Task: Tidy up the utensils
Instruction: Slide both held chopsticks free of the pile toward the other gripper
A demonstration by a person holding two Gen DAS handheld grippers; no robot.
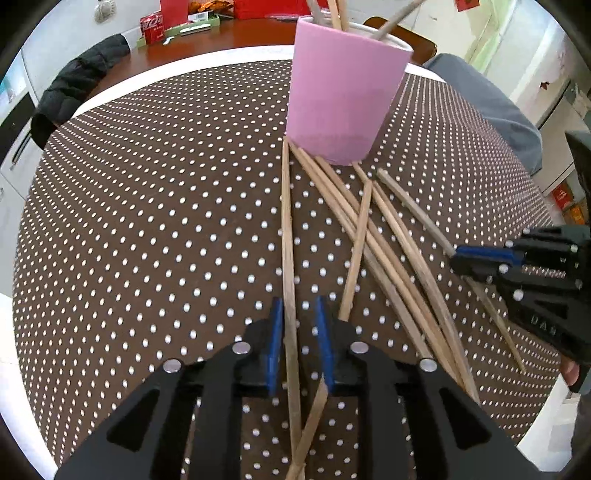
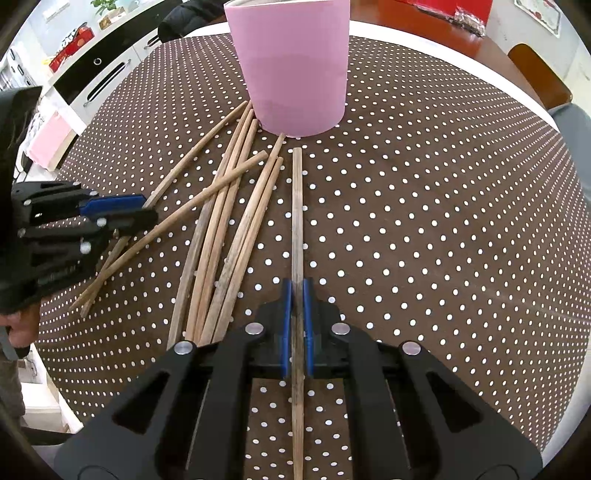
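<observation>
Pink cup (image 2: 291,66), tan chopsticks (image 2: 221,221), brown white-dotted cloth (image 2: 424,221), perhaps red boxes (image 1: 152,26) behind.

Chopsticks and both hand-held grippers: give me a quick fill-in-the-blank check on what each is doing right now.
1. The right hand-held gripper is shut on one ____.
2. The left hand-held gripper straddles a chopstick with its jaws ____.
3. The pink cup stands ____ on the polka-dot tablecloth.
4. The loose chopsticks lie ____ the cup.

Missing words: chopstick; open; upright; outside

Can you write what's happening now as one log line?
left gripper: open around chopstick | right gripper: shut on grey chopstick | cup: upright
</observation>
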